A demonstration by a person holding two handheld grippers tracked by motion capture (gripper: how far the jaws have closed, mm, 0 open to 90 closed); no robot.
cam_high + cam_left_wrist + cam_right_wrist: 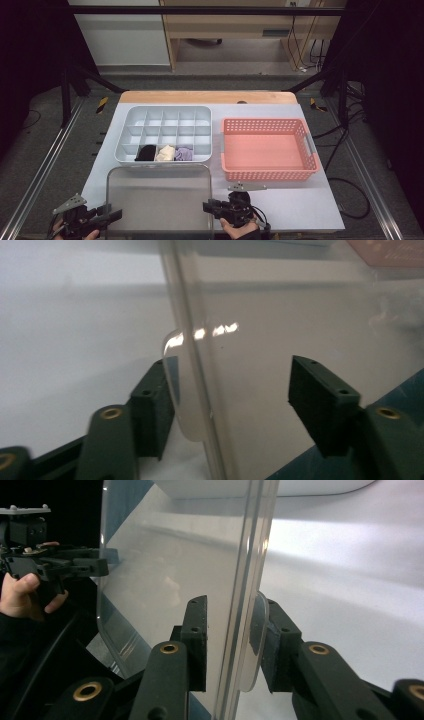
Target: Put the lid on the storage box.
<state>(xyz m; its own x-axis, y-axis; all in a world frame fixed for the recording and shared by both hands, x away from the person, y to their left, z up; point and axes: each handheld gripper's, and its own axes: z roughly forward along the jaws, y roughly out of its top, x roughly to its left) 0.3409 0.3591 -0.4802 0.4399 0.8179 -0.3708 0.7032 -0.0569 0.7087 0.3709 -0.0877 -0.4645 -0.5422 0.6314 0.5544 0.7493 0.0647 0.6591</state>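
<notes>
Lid (159, 197) edges: left claw (114, 216) open astride one, right claw (209, 206) nearly closed on the other.

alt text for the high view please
A clear plastic lid lies on a grey table between the left gripper and right gripper. Behind it sit a grey divided organizer and an empty pink basket.
</notes>
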